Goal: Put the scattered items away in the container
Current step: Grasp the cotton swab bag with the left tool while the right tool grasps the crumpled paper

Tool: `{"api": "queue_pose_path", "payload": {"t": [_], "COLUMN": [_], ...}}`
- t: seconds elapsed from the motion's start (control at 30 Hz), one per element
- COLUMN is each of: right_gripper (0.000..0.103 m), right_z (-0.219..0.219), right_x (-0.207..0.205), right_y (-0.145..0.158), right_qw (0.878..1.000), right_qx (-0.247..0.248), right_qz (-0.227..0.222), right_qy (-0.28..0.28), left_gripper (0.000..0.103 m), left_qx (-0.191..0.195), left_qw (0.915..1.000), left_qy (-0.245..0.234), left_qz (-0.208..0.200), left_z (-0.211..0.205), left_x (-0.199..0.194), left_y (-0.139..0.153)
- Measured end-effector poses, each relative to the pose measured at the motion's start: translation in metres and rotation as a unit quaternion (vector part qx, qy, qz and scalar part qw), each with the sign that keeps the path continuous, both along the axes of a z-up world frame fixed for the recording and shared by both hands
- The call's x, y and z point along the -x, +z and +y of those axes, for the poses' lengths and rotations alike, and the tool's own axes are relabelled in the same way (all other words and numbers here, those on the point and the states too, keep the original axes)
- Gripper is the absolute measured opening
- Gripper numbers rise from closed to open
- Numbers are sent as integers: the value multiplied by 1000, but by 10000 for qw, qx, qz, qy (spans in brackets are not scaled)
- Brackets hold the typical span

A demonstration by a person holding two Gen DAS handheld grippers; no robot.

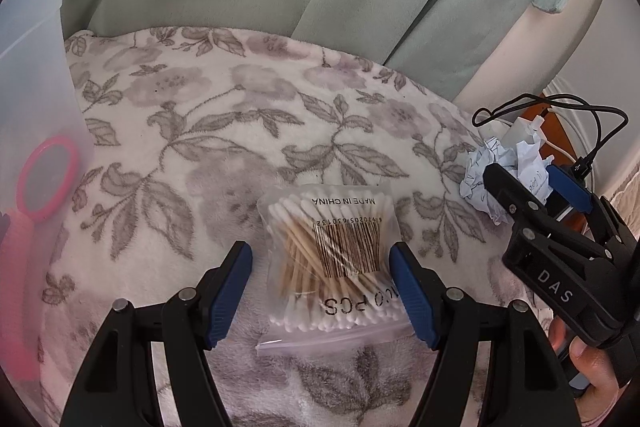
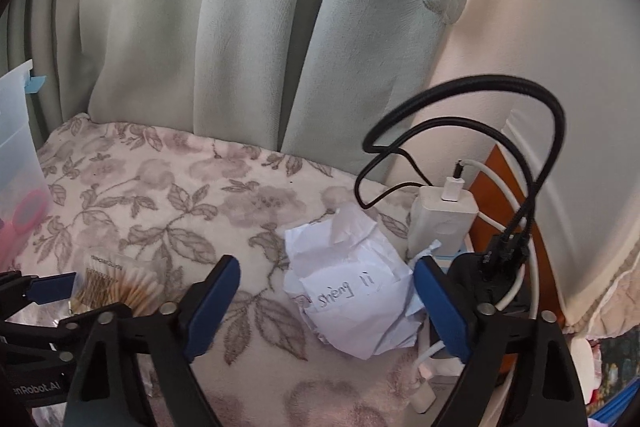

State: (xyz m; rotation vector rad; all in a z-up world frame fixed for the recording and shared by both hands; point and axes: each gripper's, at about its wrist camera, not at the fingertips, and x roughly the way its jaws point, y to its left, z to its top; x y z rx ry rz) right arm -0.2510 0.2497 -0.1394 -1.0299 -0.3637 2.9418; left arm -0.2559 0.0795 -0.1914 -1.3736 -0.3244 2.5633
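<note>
- Left wrist view: bag of cotton swabs lies flat on the floral blanket, barcode side up. Left tongs spread wide, one blue pad on each side of the bag, the right pad at the bag's edge, the left pad just clear of it; nothing gripped.
- Same view only: pink hand mirror seen through the wall of the translucent container at the blanket's left edge.
- Same view: right tongs enter from the right, over the crumpled paper near the blanket's right edge.
- Right wrist view: crumpled paper with handwriting sits between the pads of the right tongs, nearer the right pad; tongs spread apart, not clamped on it.
- Right wrist view only: white charger block just beyond the paper, black cable looping above it, white cable plugged in.
- Right wrist view: swab bag at lower left, partly hidden by the left tongs; container at far left edge.
</note>
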Motion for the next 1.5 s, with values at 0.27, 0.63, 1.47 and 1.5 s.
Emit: {"api": "queue_pose_path", "payload": {"t": [0.27, 0.63, 1.47, 1.5], "right_gripper": [52, 48, 45, 45], "right_z": [19, 25, -6, -7], "right_x": [-5, -15, -96, -99], "right_y": [7, 25, 85, 86], "right_qw": [9995, 9964, 9911, 9911], "right_qx": [302, 846, 1251, 1245], "right_qz": [-36, 61, 373, 381], "right_qy": [-120, 30, 275, 280], "left_gripper": [72, 53, 37, 49], "left_qx": [15, -14, -206, -177], "left_qw": [10000, 9998, 9988, 9986], "left_qy": [98, 180, 436, 489], "left_qz": [-7, -22, -32, -41], "left_z": [-3, -14, -42, -43], "left_x": [-5, -12, -55, -57], "left_y": [2, 8, 41, 42]}}
